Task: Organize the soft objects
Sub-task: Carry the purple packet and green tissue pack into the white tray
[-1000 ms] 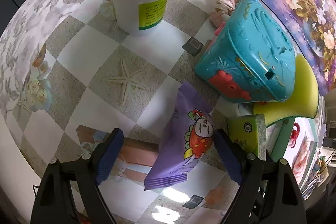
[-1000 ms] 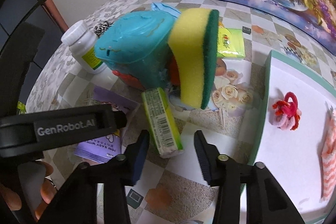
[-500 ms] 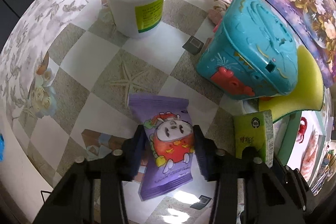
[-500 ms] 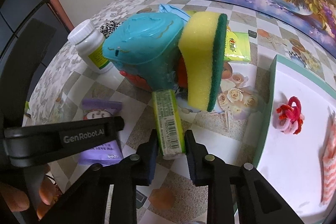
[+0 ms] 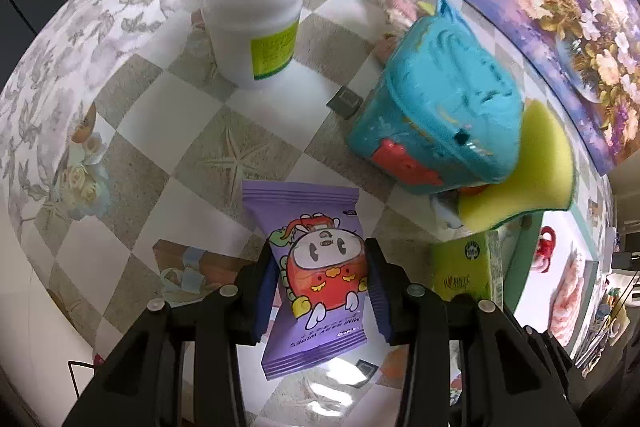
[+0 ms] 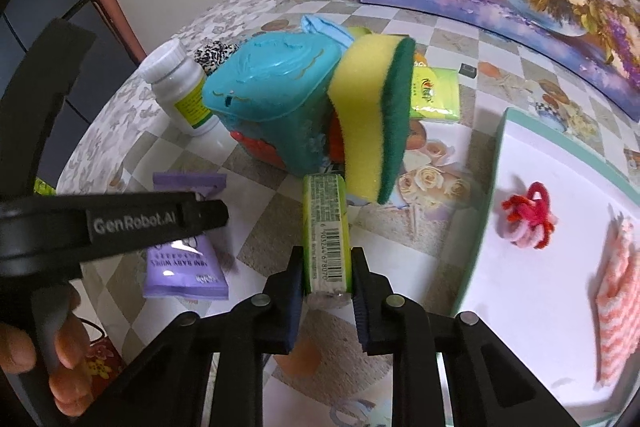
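Purple wipes pack (image 5: 316,279) reading "MINI BABY WIPES", "GenRobot.AI" on left claw (image 5: 322,287)

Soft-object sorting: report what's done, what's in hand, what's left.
Done: a red and pink yarn bundle and a pink striped cloth lie in the white tray. In hand: the left gripper pinches the purple wipes pack, its jaws closing; the right gripper clamps the green tissue pack. Left: the yellow sponge, another green pack and a spotted scrunchie sit outside the tray.
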Demonstrator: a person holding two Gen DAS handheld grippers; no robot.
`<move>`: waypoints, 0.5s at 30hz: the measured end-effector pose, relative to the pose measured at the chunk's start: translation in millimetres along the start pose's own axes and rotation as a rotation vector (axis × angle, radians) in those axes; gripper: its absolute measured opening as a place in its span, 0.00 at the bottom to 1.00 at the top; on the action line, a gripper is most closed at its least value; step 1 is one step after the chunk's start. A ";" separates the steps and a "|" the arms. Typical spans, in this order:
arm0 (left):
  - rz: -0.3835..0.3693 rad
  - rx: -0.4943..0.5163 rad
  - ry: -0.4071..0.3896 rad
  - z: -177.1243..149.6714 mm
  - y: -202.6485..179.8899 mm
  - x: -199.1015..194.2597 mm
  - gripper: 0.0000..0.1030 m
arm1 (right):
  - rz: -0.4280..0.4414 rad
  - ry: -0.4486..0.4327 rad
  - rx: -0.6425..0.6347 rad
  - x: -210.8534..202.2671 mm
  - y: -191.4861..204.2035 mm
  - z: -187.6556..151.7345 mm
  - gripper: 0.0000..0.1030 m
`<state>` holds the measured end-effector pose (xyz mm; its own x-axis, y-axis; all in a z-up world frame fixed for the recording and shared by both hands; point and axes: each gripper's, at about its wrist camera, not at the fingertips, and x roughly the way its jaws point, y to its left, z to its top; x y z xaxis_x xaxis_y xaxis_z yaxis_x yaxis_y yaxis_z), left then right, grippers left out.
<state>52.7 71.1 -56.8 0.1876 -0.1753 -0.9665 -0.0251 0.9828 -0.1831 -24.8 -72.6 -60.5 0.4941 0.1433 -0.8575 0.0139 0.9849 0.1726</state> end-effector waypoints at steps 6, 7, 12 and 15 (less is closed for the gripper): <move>-0.022 -0.008 -0.057 -7.8 0.5 -25.4 0.42 | -0.024 -0.020 -0.020 -20.2 -3.2 -4.5 0.22; -0.030 -0.008 -0.072 -7.2 2.3 -29.6 0.42 | -0.025 -0.026 -0.021 -24.7 -4.2 -5.2 0.22; -0.052 0.003 -0.143 -16.0 -8.2 -58.2 0.42 | -0.023 -0.067 -0.038 -50.1 -5.2 -10.1 0.22; -0.050 0.022 -0.190 -15.8 -20.3 -66.5 0.42 | -0.033 -0.095 -0.033 -67.7 -9.1 -12.9 0.22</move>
<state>25.2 61.9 8.3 0.3697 -0.2116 -0.9047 0.0100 0.9746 -0.2239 -69.6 -90.0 -10.3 0.5739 0.1020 -0.8126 0.0041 0.9918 0.1274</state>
